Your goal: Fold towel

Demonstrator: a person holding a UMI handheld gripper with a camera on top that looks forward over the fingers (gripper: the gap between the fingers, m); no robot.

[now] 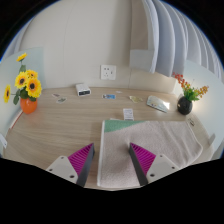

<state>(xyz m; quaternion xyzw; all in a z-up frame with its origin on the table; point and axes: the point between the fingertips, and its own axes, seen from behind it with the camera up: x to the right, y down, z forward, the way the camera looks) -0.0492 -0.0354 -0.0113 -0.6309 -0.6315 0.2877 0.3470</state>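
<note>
At the far left of the wooden counter point(60, 125) stands an orange pot of sunflowers point(26, 88), with a small white box point(83, 92) further along by the wall. The beige towel point(135, 138) lies flat in the middle, just ahead of and partly under the claw point(112, 160), which hangs wide open with nothing between its fingers. At the right sits a dark vase of pink flowers point(187, 98). A shallow pinch could catch only one layer, or drag the towel askew instead of lifting its edge.
</note>
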